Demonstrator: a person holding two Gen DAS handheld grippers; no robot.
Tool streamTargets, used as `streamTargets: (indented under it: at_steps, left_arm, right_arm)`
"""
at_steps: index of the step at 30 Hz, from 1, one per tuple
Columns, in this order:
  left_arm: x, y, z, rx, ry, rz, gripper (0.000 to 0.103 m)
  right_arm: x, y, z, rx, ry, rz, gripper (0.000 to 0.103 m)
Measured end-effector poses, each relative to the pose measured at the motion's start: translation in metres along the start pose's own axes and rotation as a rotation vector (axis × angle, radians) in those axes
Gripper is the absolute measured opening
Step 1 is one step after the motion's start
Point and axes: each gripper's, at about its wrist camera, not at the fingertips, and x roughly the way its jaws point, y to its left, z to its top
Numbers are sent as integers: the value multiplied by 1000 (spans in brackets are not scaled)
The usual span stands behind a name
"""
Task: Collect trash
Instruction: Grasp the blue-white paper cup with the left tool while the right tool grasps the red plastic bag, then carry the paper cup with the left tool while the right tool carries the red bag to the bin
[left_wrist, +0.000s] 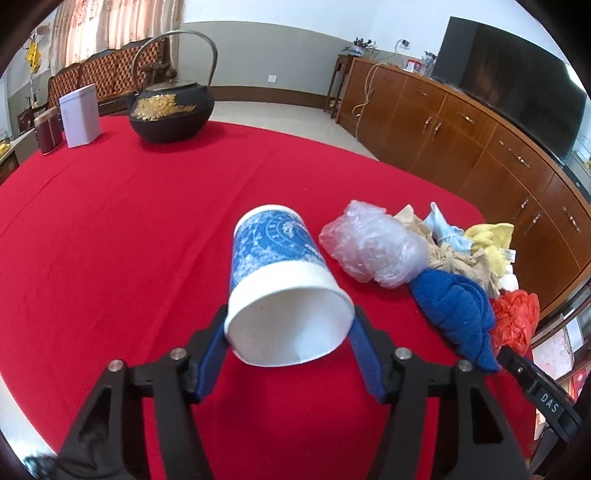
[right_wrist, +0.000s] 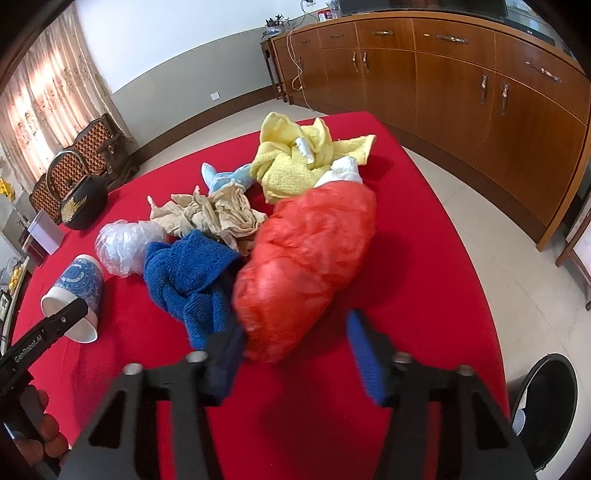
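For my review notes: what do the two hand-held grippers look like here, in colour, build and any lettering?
Both are black plastic with triangular cut-outs and silver pivot bolts. The left hand-held gripper has blue fingers; from the right wrist view its outer side reads "GenRobot.AI". The right hand-held gripper has the same blue fingers; its side, seen from the left wrist view, reads "DAS". No cables or sleeves show.
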Motion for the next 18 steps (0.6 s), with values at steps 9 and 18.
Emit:
streamTargets:
  at_steps: [9,18]
  left_arm:
    - [-17,-11,-10,39,-36,-45,48]
    - [-42,-27,-20,65,-67,-86,47]
  right_arm:
    - [-12,0,-7,-23,-19,31,25]
    - [-39,-12,-16,-20,-67,66,16]
